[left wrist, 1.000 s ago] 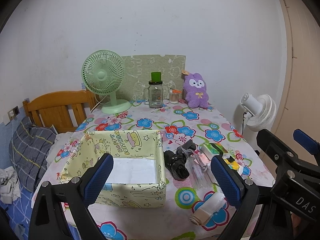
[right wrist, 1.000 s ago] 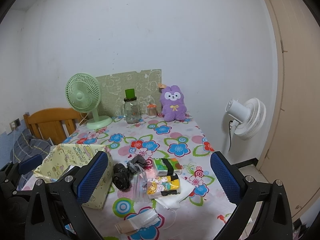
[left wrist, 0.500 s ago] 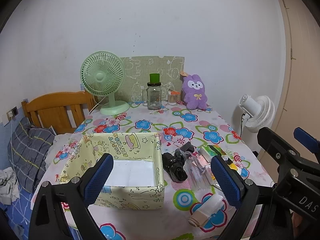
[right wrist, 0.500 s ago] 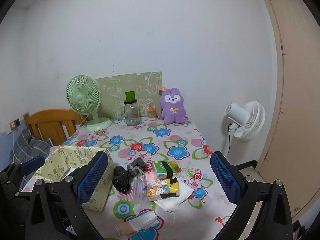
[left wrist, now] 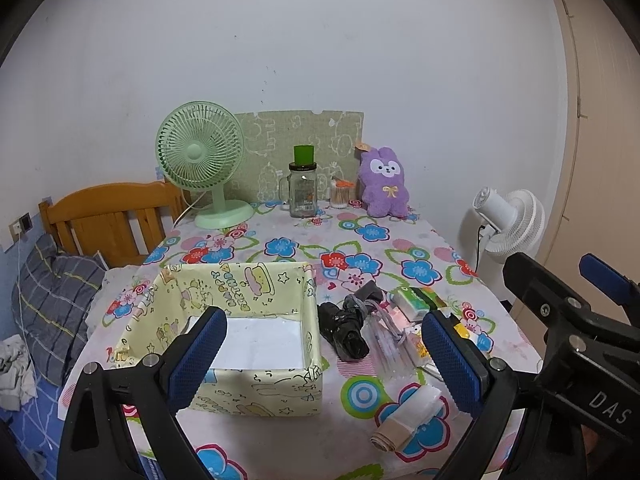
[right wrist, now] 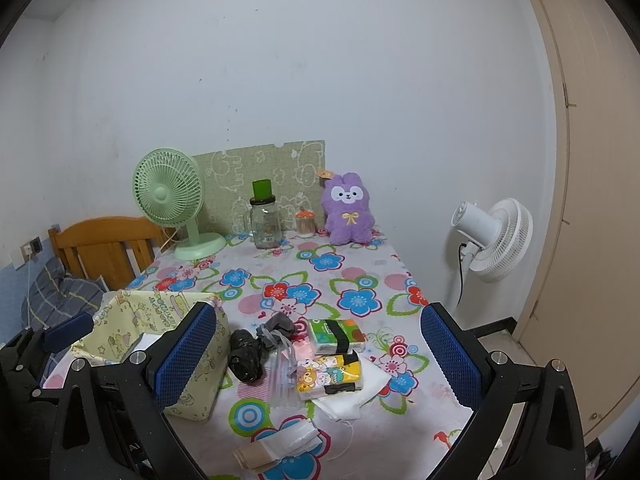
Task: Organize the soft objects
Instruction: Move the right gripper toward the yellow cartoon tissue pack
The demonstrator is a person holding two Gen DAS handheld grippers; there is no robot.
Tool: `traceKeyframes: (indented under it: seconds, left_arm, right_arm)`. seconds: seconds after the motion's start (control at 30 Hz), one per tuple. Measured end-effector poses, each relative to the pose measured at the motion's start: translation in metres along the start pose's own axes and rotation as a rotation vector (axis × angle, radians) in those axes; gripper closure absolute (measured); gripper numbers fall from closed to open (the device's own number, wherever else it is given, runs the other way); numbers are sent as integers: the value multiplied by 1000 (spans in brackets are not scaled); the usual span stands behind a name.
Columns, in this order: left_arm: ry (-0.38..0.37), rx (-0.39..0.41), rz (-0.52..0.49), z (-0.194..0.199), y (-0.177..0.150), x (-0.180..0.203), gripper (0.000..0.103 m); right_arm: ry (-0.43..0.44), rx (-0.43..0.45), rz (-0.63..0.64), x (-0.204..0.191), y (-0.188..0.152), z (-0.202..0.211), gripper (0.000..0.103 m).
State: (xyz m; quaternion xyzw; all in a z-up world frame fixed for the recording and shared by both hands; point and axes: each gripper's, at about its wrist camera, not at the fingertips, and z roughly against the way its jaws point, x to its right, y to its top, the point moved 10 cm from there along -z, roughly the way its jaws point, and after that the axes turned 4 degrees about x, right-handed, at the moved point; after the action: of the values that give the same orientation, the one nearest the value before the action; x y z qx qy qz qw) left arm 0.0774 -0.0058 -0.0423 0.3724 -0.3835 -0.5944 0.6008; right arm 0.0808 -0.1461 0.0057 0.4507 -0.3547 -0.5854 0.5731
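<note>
A yellow cartoon-print fabric box [left wrist: 256,384] [right wrist: 160,320] stands open on the floral table, with only a white liner inside. To its right lie a black plastic bag bundle [left wrist: 346,334] [right wrist: 245,359], a clear plastic pouch [left wrist: 386,344] [right wrist: 283,380], a green tissue pack [left wrist: 414,299] [right wrist: 335,335], a yellow cartoon tissue pack [right wrist: 330,374], a white cloth [right wrist: 360,392] and a white roll [left wrist: 408,420] [right wrist: 276,446]. My left gripper [left wrist: 320,356] is open and empty above the table's near edge. My right gripper [right wrist: 314,352] is open and empty, to the right of the left one.
At the table's back stand a green desk fan [left wrist: 202,160], a glass jar with green lid [left wrist: 303,190], a small jar [left wrist: 339,196] and a purple plush rabbit [left wrist: 384,182]. A white floor fan [right wrist: 494,240] stands right of the table, a wooden headboard [left wrist: 108,220] left.
Both grippers have drawn back and risen slightly, so the table looks a little farther away. Nothing on the table has moved.
</note>
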Motion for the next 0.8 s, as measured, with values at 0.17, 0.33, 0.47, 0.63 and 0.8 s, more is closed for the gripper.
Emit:
traceKeyframes:
  seconds: [0.17, 0.33, 0.47, 0.63, 0.8]
  left_arm:
    - [1, -3, -1, -1, -3, 0, 4]
    - [-1, -20, -3, -6, -12, 2, 4]
    - [-31, -30, 7, -11, -21, 9, 4]
    - [-54, -58, 2, -19, -34, 18, 4]
    - [-89, -97, 16, -29, -52, 28, 4]
  right_arm:
    - [2, -3, -3, -1, -1, 0, 0]
    - [-2, -15, -6, 0, -6, -3, 0]
    - [-2, -27, -9, 1, -14, -7, 0]
    - [3, -48, -11, 2, -27, -13, 0]
    - [4, -61, -9, 5, -41, -20, 0]
